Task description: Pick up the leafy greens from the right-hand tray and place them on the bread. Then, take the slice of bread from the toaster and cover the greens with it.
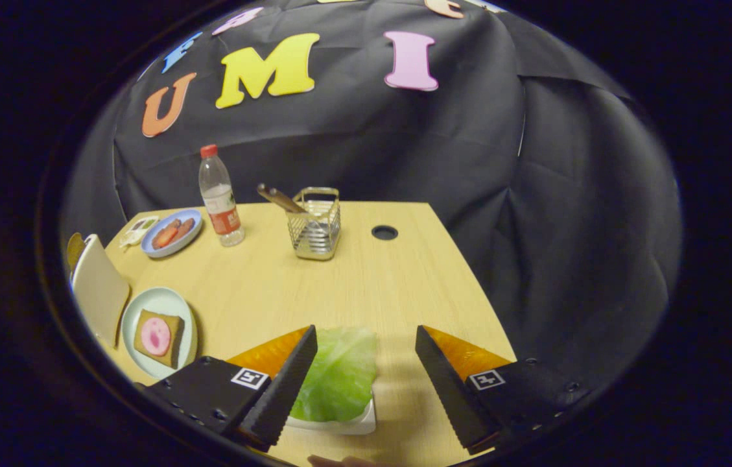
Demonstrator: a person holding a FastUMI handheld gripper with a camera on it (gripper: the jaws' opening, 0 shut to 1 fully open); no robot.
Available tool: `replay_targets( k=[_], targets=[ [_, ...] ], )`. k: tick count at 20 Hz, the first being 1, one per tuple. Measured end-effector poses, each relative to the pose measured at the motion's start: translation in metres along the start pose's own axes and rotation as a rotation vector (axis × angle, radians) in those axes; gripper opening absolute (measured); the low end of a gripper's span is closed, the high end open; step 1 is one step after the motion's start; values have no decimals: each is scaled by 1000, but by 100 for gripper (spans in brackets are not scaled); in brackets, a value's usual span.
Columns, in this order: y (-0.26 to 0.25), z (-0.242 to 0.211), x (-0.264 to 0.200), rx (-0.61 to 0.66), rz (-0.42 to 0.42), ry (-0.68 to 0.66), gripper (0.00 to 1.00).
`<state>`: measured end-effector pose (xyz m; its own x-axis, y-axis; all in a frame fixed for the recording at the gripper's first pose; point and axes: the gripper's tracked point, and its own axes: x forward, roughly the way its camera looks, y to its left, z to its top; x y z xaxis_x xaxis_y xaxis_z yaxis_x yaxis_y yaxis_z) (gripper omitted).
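The gripper (366, 344) stands with its two fingers spread wide apart, gripping nothing. The leafy greens (338, 373), a single pale green leaf, lie on a white tray (353, 426) between the fingers, set toward the left finger, whose inner edge overlaps the leaf's left margin in the view; whether it touches the leaf I cannot tell. The right finger stands well apart from the leaf, with bare table (353, 285) between them. From the gripper, at about 9 o'clock, a light plate (135, 311) carries a brown slice of bread (168, 353) topped with a round pink slice (155, 336). Just beyond that plate, at about 10 o'clock, stands a white toaster (98, 288), with a brown edge of something showing at its top; the detail there is too small to confirm further. Farther off at 11 o'clock sits a blue plate (174, 235) holding reddish food pieces, and a small packet (135, 231) lies just beside it. A clear plastic bottle (220, 198) with a red cap stands upright near that plate. At roughly 12 o'clock, beyond the fingers, a wire utensil basket (317, 224) holds wooden-handled utensils leaning left. A round dark hole (384, 232) in the tabletop lies just beside the basket, at 1 o'clock.
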<state>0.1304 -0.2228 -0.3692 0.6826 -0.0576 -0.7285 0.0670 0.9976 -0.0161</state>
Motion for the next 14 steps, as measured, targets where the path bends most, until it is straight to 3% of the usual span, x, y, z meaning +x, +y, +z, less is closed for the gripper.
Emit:
replay_targets(
  k=[5, 9, 12, 14],
  targets=[
    [6, -28, 34, -2, 57, 128, 96],
    [11, -47, 47, -28, 67, 245, 75],
    [17, -46, 45, -39, 82, 246, 57],
    [17, -46, 44, -53, 65, 247, 53]
  ],
)
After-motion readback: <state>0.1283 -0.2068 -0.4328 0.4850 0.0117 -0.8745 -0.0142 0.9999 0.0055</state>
